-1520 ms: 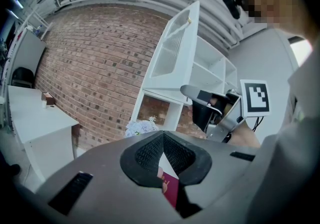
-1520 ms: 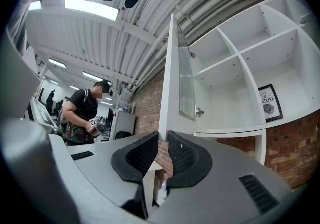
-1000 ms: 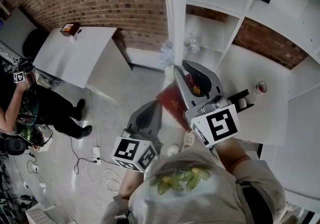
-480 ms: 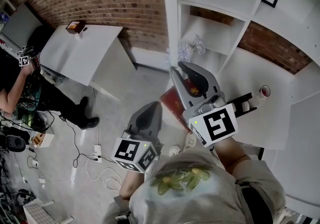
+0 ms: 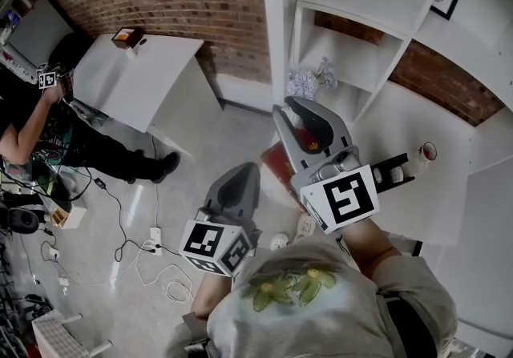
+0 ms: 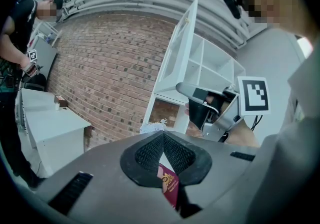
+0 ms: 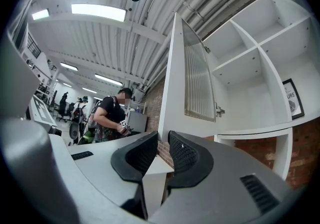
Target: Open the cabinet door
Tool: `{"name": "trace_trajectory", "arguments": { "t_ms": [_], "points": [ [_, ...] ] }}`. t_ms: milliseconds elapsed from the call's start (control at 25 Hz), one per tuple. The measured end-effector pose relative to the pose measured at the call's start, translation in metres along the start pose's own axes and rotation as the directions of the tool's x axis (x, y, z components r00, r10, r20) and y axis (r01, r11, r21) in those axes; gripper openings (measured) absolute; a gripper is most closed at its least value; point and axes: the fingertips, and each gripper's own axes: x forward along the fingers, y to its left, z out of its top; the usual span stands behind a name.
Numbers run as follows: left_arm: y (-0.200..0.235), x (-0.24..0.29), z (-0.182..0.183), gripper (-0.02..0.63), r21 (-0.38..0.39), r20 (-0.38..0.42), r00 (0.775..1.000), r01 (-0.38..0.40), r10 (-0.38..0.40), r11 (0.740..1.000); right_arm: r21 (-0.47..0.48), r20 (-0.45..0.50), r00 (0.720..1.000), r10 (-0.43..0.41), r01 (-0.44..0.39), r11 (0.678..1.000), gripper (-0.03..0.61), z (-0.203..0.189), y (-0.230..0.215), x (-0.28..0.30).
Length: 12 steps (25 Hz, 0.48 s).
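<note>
Left gripper (image 6: 164,137): jaws are closed, and a maroon booklet (image 6: 169,187) with a gold crest is held low between them. Right gripper (image 7: 162,139): jaws are parted by a slim gap; nothing is held. Cabinet door (image 7: 196,75): ribbed glass panel, standing open, seen above and ahead of the right gripper, hinged to white shelves (image 7: 260,52) at its right.
</note>
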Motion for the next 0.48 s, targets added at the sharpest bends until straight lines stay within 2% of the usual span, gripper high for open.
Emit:
{"name": "trace_trajectory", "arguments": {
  "t_ms": [480],
  "points": [
    [0.013, -0.009, 0.0, 0.011, -0.015, 0.011, 0.999, -0.034, 0.034, 0.999, -0.002, 0.036, 0.999, 0.028, -0.028, 1.0, 0.076, 0.007, 0.011, 0.016]
  ]
}}
